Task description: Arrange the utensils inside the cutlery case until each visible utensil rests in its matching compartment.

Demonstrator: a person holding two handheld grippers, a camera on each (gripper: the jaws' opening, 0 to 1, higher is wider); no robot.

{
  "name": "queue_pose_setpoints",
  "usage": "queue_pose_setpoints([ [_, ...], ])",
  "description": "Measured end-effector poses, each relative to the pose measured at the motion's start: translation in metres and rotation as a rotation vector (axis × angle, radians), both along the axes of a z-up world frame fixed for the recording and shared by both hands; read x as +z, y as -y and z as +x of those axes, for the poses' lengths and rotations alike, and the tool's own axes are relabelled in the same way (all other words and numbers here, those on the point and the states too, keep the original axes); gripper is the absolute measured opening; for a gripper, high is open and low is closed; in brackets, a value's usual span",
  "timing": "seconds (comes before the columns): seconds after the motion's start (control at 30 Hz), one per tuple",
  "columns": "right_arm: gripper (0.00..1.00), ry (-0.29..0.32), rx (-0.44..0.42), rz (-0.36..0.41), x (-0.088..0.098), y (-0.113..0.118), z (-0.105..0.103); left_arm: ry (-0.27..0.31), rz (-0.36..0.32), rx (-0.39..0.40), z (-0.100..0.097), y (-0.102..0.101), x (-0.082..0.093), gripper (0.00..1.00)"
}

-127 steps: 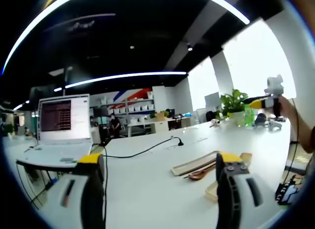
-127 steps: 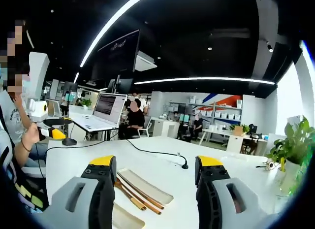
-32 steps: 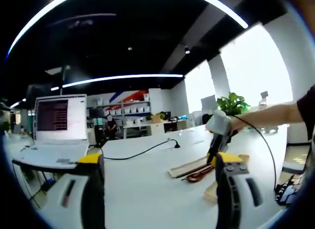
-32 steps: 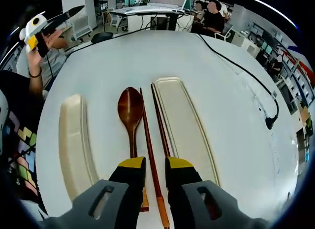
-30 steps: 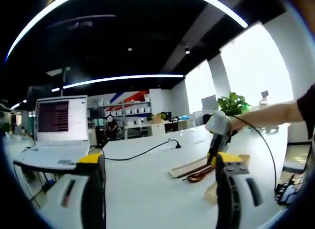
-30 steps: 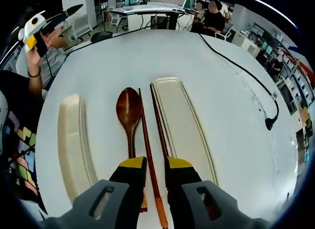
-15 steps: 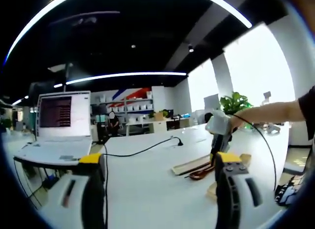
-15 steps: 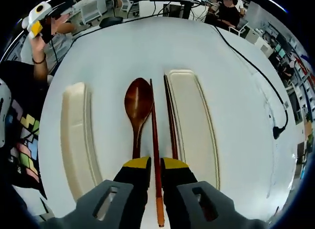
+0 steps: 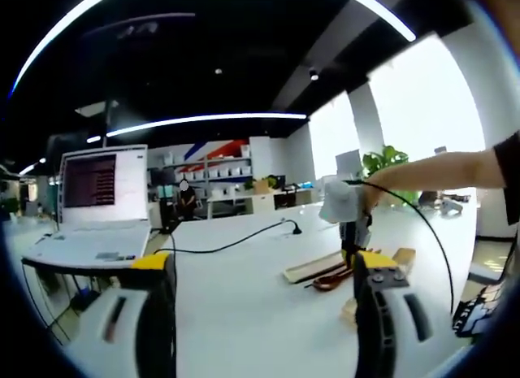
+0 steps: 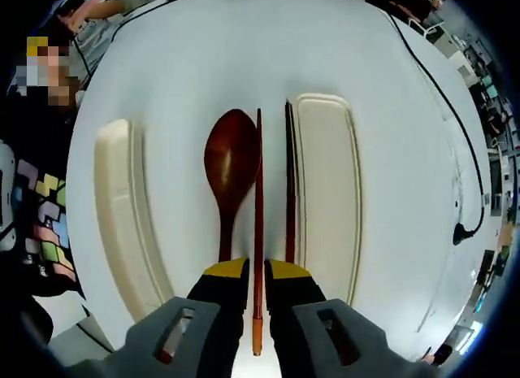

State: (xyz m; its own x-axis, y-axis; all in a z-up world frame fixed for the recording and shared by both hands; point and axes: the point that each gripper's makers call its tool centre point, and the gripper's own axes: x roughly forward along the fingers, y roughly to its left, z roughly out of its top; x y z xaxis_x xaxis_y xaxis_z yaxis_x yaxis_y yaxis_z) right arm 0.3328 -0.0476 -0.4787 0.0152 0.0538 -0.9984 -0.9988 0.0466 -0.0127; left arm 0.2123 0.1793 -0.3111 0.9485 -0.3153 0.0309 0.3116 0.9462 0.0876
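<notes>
My right tongs (image 10: 257, 282) are looking straight down at the white table (image 10: 187, 61), jaws pinched nearly together on one chopstick (image 10: 257, 223). The wooden spoon (image 10: 231, 171) lies just to its left and the second chopstick (image 10: 289, 179) just to its right, up against the long case tray (image 10: 329, 183). Another tray (image 10: 123, 207) sits off to the left. My left tongs (image 9: 264, 313) are wide open and holding nothing, looking level across the table, so that view gets the laptop (image 9: 96, 203) and a black cable (image 9: 236, 241), with my right tongs standing over the case.
</notes>
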Motion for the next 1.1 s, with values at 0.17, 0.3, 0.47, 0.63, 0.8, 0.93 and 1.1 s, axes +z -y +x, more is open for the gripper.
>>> queue_pose_setpoints([
  [0.17, 0.00, 0.051, 0.105, -0.069, 0.000, 0.000, 0.000, 0.002, 0.002, -0.004, -0.002, 0.001, 0.001, 0.97],
  [0.3, 0.00, 0.040, 0.010, -0.025, 0.001, 0.002, 0.001, 0.015, -0.013, 0.010, -0.001, -0.005, 0.005, 0.96],
  [0.47, 0.00, 0.006, -0.043, 0.007, 0.001, 0.003, 0.003, 0.006, -0.018, 0.020, 0.000, -0.008, 0.003, 0.96],
  [0.63, 0.00, -0.002, -0.064, -0.015, 0.000, 0.002, 0.001, 0.039, -0.012, -0.013, 0.000, -0.002, 0.008, 0.95],
  [0.8, 0.00, -0.009, -0.053, -0.026, 0.001, 0.003, 0.001, 0.012, 0.015, -0.022, 0.002, 0.003, 0.001, 0.95],
  [0.93, 0.01, -0.006, -0.049, -0.051, 0.005, 0.011, 0.001, 0.016, 0.002, -0.017, -0.001, 0.000, 0.004, 0.95],
  [1.1, 0.01, 0.003, -0.052, -0.007, 0.019, 0.005, -0.002, 0.017, -0.010, -0.013, 0.000, -0.002, 0.005, 0.95],
])
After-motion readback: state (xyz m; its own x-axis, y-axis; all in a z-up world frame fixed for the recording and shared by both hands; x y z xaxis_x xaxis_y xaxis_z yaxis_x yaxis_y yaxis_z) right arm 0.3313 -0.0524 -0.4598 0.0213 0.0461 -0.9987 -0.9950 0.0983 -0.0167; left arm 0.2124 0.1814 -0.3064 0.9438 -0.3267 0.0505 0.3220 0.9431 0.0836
